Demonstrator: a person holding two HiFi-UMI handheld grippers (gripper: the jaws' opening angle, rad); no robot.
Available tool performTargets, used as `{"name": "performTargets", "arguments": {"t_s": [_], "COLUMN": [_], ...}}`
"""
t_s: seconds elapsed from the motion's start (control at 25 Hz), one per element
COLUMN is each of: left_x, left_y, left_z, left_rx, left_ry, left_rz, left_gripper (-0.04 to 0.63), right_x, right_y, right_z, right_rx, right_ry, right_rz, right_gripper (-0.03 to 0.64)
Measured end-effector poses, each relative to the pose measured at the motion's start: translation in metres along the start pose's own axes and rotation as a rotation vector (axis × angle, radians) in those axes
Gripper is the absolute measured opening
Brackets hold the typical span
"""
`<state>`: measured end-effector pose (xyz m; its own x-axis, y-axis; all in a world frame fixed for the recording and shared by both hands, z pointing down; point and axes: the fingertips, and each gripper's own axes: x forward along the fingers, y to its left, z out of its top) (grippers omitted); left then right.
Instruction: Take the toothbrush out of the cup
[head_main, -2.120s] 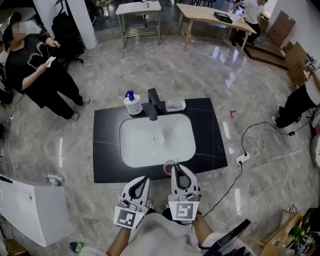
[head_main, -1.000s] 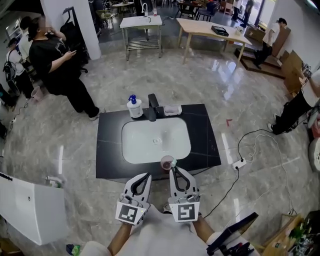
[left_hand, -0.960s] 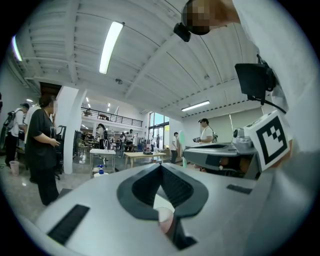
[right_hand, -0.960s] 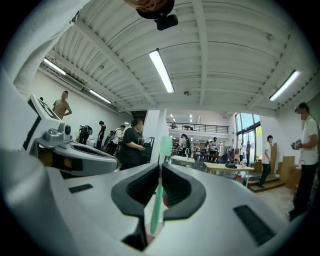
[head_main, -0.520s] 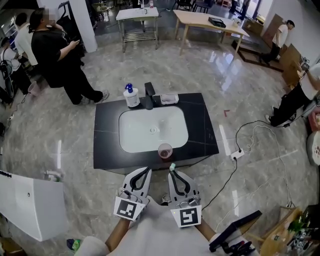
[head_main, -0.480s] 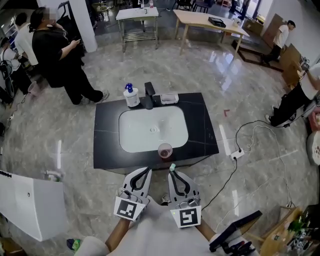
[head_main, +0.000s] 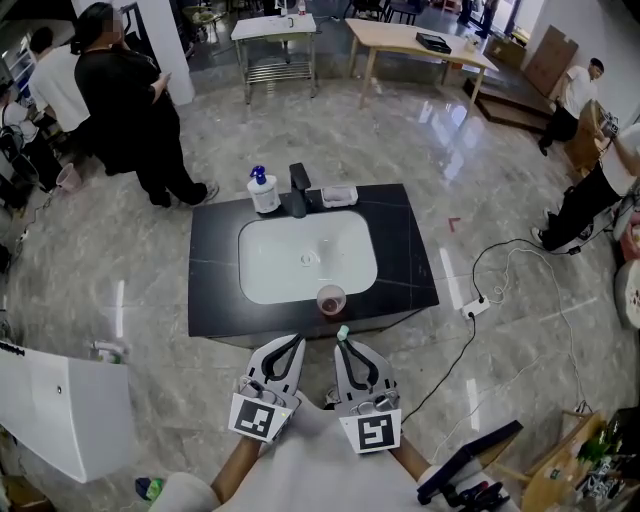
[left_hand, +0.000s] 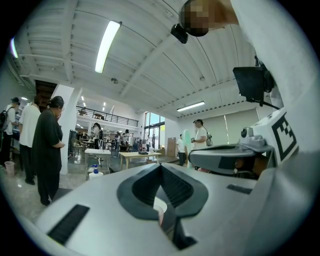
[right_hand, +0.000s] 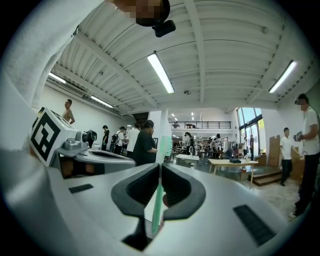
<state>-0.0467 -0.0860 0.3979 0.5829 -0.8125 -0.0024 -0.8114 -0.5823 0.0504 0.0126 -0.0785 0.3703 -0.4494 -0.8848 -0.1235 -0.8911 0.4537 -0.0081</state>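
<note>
A pinkish cup (head_main: 331, 299) stands upright on the black countertop (head_main: 405, 270), at its front edge beside the white sink (head_main: 290, 270). My right gripper (head_main: 343, 342) hovers just in front of the counter, shut on a pale green toothbrush (head_main: 343, 332) whose head sticks up past the fingertips, apart from the cup. In the right gripper view the toothbrush (right_hand: 158, 200) runs upright between the jaws of the right gripper (right_hand: 159, 167). My left gripper (head_main: 293, 340) is held level beside it, jaws together and holding nothing. In the left gripper view the left gripper (left_hand: 160, 166) is likewise shut.
At the back of the counter stand a soap bottle (head_main: 263, 192), a dark faucet (head_main: 298, 190) and a soap dish (head_main: 339, 196). A power strip with cables (head_main: 472, 309) lies on the floor to the right. A white box (head_main: 60, 415) sits at left. People stand at the back left.
My right gripper has drawn back toward me from the cup, carrying the toothbrush out of it. The cup stays on the counter edge. The left gripper has kept still.
</note>
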Motion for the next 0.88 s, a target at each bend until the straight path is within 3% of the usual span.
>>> {"name": "performTargets", "arguments": {"t_s": [0.88], "left_x": [-0.004], "left_y": [0.01], "left_z": [0.002], "left_rx": [0.016], "left_ry": [-0.029], "left_rz": [0.025], "left_gripper": [-0.005], "right_x": [0.013], "right_y": [0.007], "right_z": [-0.004], "right_rx": [-0.03], "right_ry": [-0.02], "right_rz": [0.029], "right_gripper": [0.025]}}
